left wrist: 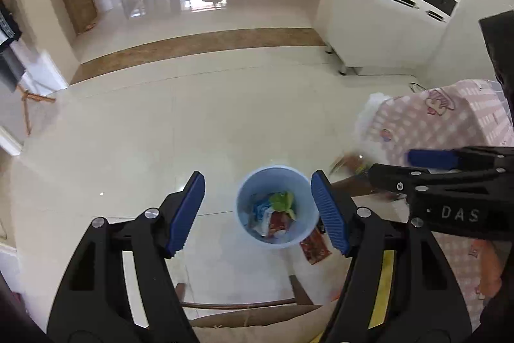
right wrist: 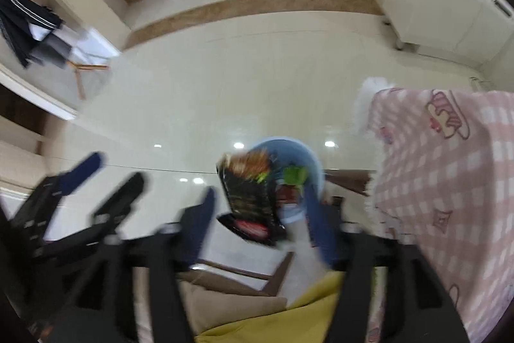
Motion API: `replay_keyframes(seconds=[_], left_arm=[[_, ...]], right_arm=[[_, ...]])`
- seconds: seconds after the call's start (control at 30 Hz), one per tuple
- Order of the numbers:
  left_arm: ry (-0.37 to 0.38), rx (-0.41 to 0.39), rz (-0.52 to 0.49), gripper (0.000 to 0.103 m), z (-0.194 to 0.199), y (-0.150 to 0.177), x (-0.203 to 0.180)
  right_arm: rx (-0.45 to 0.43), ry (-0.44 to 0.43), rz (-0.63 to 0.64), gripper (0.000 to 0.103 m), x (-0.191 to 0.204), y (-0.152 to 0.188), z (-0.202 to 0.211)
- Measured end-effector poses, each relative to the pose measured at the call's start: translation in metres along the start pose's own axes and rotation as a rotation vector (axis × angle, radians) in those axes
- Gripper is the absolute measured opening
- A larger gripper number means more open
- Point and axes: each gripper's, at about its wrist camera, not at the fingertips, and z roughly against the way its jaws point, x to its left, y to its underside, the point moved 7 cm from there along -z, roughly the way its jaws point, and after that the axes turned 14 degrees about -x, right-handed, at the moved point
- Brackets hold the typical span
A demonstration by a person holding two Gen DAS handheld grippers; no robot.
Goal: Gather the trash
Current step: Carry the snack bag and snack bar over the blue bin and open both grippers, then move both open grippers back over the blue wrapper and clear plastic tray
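Light-blue trash bin (left wrist: 278, 208) on the glossy tiled floor (left wrist: 192, 124), already holding wrappers and a green scrap. Left hand-held gripper (left wrist: 258, 212) spread wide, nothing between its blue pads, framing the bin from above. Right hand-held gripper (right wrist: 260, 221) spread too, blurred, with a black snack bag (right wrist: 252, 198) between its fingers above the bin's near rim; cannot tell whether touching either pad. Red wrapper (left wrist: 315, 249) on the floor just beside the bin, right. Pink checked cloth (left wrist: 449, 124) draped farther right.
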Motion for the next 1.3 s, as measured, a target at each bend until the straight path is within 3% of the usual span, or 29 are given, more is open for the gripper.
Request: replay_keyframes(seconds=[0.13,0.37,0.73,1.0,1.2,1.3], left_arm=[[-0.019,-0.002,0.011,0.068,0.006,0.004,0.012],[0.015,-0.033,-0.004,0.068,0.019,-0.004,-0.008],[0.161,-0.090,-0.094,0.069,0.046,-0.027,-0.100],[0.334,-0.115,-0.214,0.076,0.069,-0.035,-0.208],[0.514,-0.084,-0.368,0.084,0.082,-0.024,-0.323],[0.540,-0.065,-0.458,0.084,0.084,-0.012,-0.375]], right_arm=[[-0.002,-0.040,-0.012,0.071,0.001,0.002,0.008],[-0.060,-0.057,-0.020,0.071,-0.013,-0.001,0.042],[-0.185,-0.018,-0.103,0.071,-0.074,0.010,0.114],[-0.265,0.118,-0.269,0.077,-0.196,0.046,0.177],[-0.285,0.244,-0.470,0.078,-0.308,0.094,0.217],[-0.293,0.303,-0.515,0.078,-0.351,0.114,0.235]])
